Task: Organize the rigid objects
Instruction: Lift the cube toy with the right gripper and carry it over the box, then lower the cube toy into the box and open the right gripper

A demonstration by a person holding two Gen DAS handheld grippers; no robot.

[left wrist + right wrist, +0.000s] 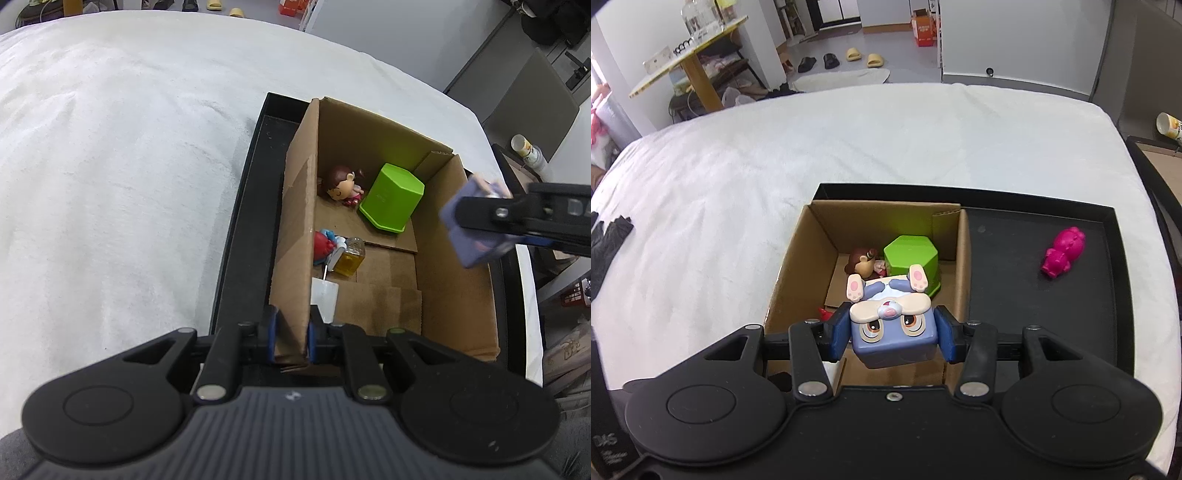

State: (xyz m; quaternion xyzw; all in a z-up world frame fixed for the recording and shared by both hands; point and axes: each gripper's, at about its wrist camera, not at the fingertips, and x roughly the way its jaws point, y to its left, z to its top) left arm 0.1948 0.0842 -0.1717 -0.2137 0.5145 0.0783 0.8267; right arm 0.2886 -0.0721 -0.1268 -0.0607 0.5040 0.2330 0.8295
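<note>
My left gripper (pixel 291 341) is shut on the near left wall of an open cardboard box (pixel 295 206) that sits in a black tray (pixel 242 221). In the box lie a green hexagonal container (pixel 393 197), a brown-haired doll figure (pixel 341 184), a red and blue figure (pixel 325 245), a yellow perfume bottle (pixel 351 258) and a white cup (pixel 324 301). My right gripper (pixel 893 334) is shut on a blue bunny block toy (pixel 894 332), held above the box (pixel 798 266); the toy also shows in the left wrist view (pixel 476 225). A pink toy (pixel 1062 256) lies on the tray (pixel 1015 280) to the right.
The tray rests on a white blanket-covered bed (pixel 775 155). A black glove (pixel 607 240) lies at the bed's left edge. Another black tray edge (pixel 1156 184) and a tipped cup (pixel 1169 125) are at the far right. A wooden side table (pixel 690 59) and slippers (pixel 860 57) are beyond the bed.
</note>
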